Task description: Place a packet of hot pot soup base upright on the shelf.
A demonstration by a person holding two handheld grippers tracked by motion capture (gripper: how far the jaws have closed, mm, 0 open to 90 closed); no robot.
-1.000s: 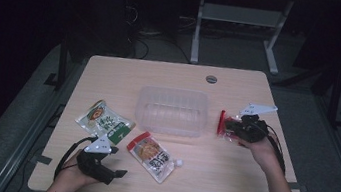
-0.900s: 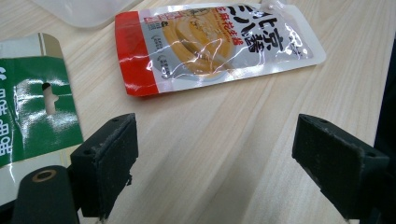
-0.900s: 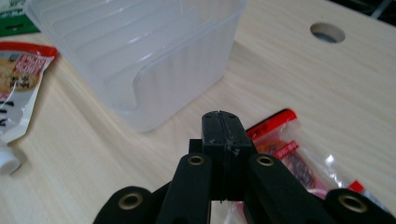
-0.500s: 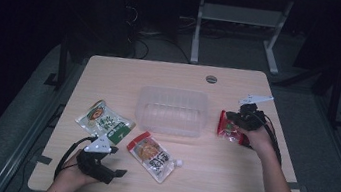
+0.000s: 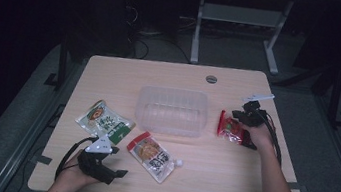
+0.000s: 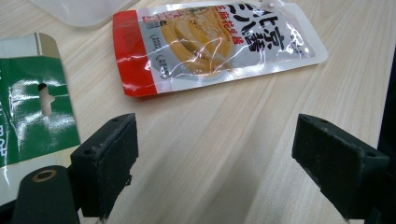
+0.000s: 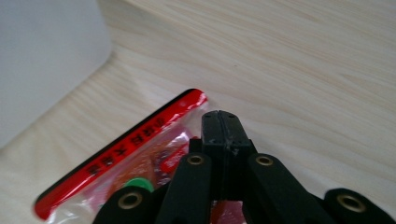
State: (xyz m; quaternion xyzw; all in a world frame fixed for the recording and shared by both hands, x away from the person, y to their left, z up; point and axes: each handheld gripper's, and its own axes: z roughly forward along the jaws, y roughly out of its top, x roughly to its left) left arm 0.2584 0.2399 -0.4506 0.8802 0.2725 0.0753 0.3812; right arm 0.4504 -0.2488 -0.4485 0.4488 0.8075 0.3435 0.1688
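Glossy red pouch (image 7: pixel 116 158) in right claw (image 7: pixel 223 122)

**Red, green and pale wood on the table**

The table (image 5: pixel 217 183) was light wood with a fine grain. The red packet (image 5: pixel 230 127) carried a black strip with red lettering. The spouted pouch (image 5: pixel 154 157) was silver and yellow, red-ended, with dark characters. The green packet (image 5: pixel 104 121) showed white and green panels. The container (image 5: pixel 171 110) was clear, colourless plastic. The jaws of both grippers were black.

Red snack packet (image 5: pixel 230 127) lies flat beside clear container (image 5: pixel 172 110).
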